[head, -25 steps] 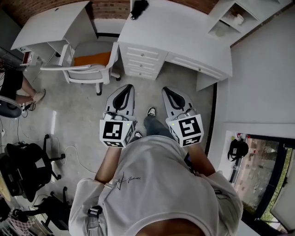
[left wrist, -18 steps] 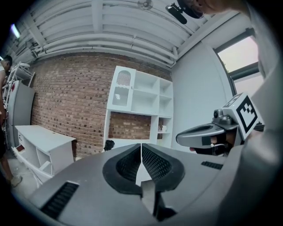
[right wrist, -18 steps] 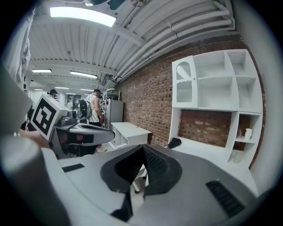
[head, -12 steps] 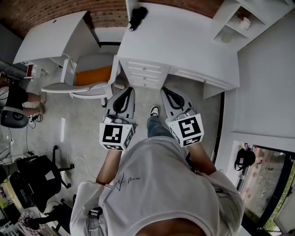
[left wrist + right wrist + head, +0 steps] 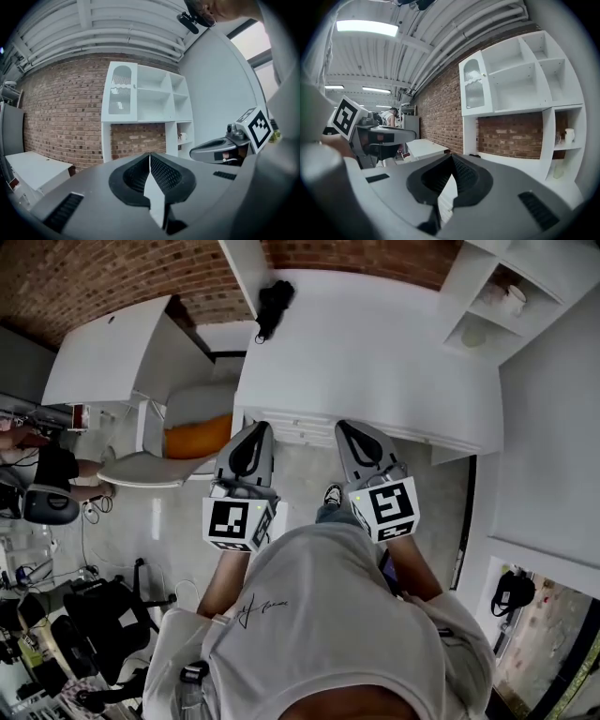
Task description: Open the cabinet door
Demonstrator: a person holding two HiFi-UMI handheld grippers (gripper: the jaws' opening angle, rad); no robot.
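The cabinet door (image 5: 121,91) is a white, arch-topped door with ribbed glass, closed, at the upper left of the white shelf unit above the desk; it also shows in the right gripper view (image 5: 473,89). Both grippers point level at that unit, well short of it. My left gripper (image 5: 259,425) reaches the front edge of the white desk (image 5: 375,343); its jaws (image 5: 150,157) meet at the tip with nothing between them. My right gripper (image 5: 343,424) is beside it, also shut and empty (image 5: 452,157).
A chair with an orange seat (image 5: 192,439) stands left of the desk's drawers (image 5: 298,427). A second white desk (image 5: 112,348) is further left. A black object (image 5: 272,298) lies on the desk's back edge. A mug (image 5: 568,136) stands on a right shelf. A person (image 5: 47,465) sits far left.
Both grippers have moved forward together towards the white desk, from mid-floor to its front edge. The jaws of both stay as they were.
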